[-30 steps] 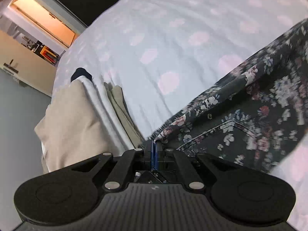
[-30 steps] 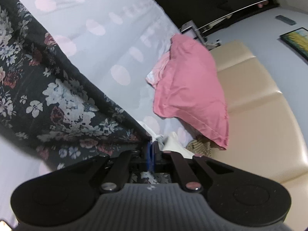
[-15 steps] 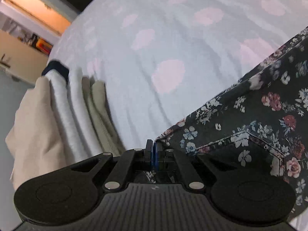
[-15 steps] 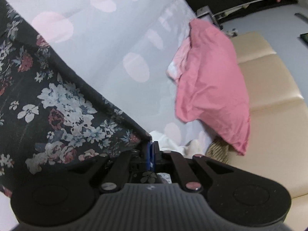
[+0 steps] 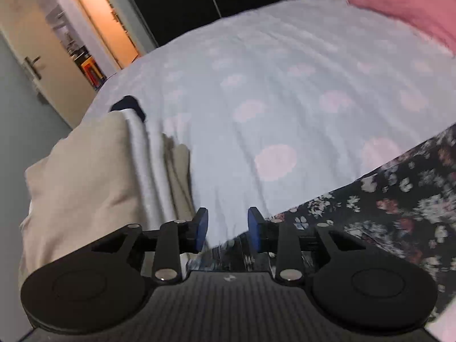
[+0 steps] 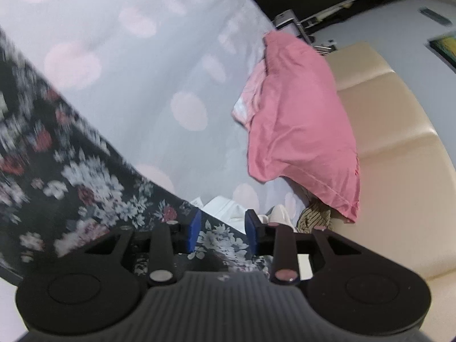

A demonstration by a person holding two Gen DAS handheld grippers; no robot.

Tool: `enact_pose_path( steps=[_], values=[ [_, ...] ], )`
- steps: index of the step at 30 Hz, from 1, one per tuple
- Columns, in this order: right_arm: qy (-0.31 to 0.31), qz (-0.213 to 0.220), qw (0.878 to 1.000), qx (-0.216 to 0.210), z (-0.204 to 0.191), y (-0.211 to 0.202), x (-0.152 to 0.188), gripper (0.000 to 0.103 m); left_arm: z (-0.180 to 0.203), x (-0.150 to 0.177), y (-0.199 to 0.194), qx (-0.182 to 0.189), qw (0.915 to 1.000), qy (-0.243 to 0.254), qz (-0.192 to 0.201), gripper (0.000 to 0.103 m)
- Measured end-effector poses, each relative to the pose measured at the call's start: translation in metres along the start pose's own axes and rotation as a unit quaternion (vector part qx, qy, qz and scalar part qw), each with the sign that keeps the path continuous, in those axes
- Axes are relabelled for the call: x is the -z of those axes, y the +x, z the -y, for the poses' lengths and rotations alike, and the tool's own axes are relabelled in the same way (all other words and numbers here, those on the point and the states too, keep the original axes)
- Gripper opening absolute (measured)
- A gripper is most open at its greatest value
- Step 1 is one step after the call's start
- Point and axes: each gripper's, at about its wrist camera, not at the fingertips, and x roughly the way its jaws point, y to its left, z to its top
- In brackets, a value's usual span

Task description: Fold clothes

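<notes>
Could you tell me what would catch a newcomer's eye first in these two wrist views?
Probably the dark floral garment, spread over the pale spotted bedsheet and running under both the open left gripper and the open right gripper. Next, the pink pillow against the cream headboard, and the stack of folded clothes at the bed's left edge.

My left wrist camera sits low over the bed's near edge, looking far across the spotted sheet (image 5: 285,91) toward a lit doorway (image 5: 105,28) at left. My right one faces right, toward the beige headboard (image 6: 399,131). Both share the floral garment (image 5: 399,208) and pink pillow (image 6: 299,119).
</notes>
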Motion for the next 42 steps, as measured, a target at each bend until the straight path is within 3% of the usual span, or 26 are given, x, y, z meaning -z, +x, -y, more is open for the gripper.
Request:
enact_pose_path(
  steps=[4, 10, 15, 21, 26, 29, 41, 42],
  values=[
    [0.096, 0.018, 0.994, -0.046, 0.019, -0.035, 0.012, 0.036, 0.001, 0.025, -0.031, -0.005, 0.9999, -0.006, -0.011, 0.036],
    [0.222, 0.005, 0.971, -0.090, 0.052, -0.058, 0.052, 0.032, 0.002, 0.072, -0.046, -0.003, 0.9989, -0.006, -0.046, 0.037],
    [0.322, -0.019, 0.940, -0.115, 0.080, -0.054, 0.082, 0.032, -0.003, 0.095, -0.037, -0.003, 0.9964, -0.038, -0.076, 0.037],
    [0.409, -0.031, 0.901, -0.139, 0.086, -0.049, 0.113, 0.033, 0.004, 0.099, -0.031, -0.004, 0.9954, -0.034, -0.090, 0.037],
    [0.511, -0.043, 0.840, -0.177, 0.074, -0.035, 0.147, 0.033, 0.011, 0.096, -0.028, 0.002, 0.9953, -0.032, -0.091, 0.037],
    [0.548, -0.040, 0.817, -0.172, 0.070, -0.019, 0.157, 0.035, 0.016, 0.095, -0.025, 0.006, 0.9953, -0.030, -0.092, 0.037],
    [0.629, -0.032, 0.757, -0.176, 0.061, 0.035, 0.150, 0.039, 0.023, 0.097, -0.001, -0.003, 0.9926, -0.026, -0.119, 0.037],
    [0.632, -0.030, 0.754, -0.177, 0.061, 0.036, 0.150, 0.033, 0.024, 0.096, 0.000, -0.001, 0.9927, -0.026, -0.118, 0.037]
  ],
)
